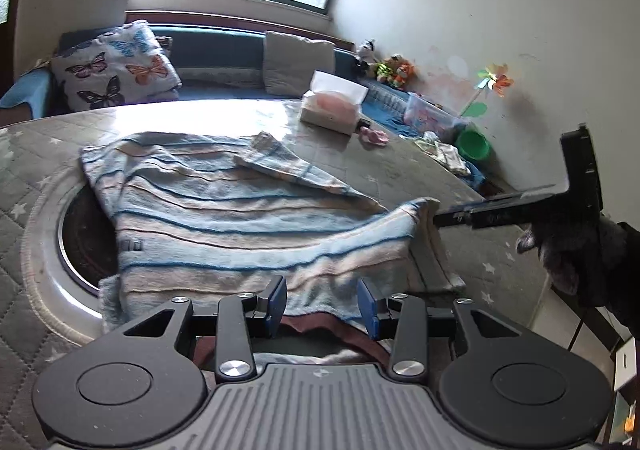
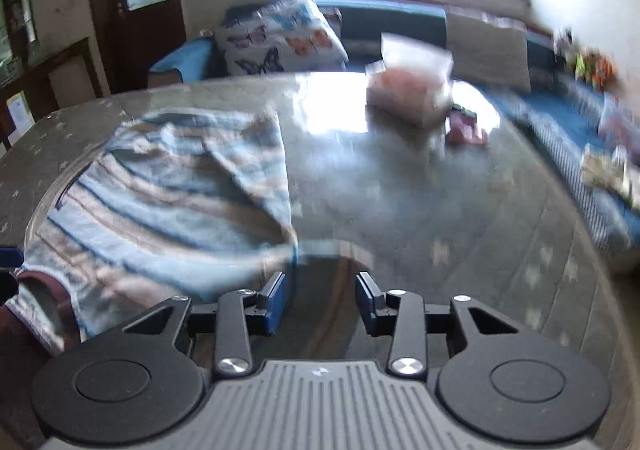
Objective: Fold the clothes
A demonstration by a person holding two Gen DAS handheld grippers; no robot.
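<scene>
Your left tool [image 1: 323, 300] gapes empty over the striped garment [image 1: 224, 210] mid-frame on the counter [image 1: 400, 162]; right tool [image 2: 322, 298] also parted, holding nothing.

Two identical handheld grippers, built in matte black. Left gripper [image 1: 323, 304]: ribbed grey housing at the base with a small pale logo at its top edge, flanked by two broad rounded black lobes, each with a raised disc. Slim black linkage arms pinned by shiny silver round-head screws. Blue pads [image 1: 368, 308] faced on black finger blocks, mounted on a black crossbar. Right gripper [image 2: 322, 300]: same grey ribbed housing, same lobes, silver screws and blue pads. Seen side-on from the left camera, a black T-shaped frame. Dark fuzzy glove [image 1: 568, 250] on the hand carrying it, with a dark sleeve behind.
</scene>
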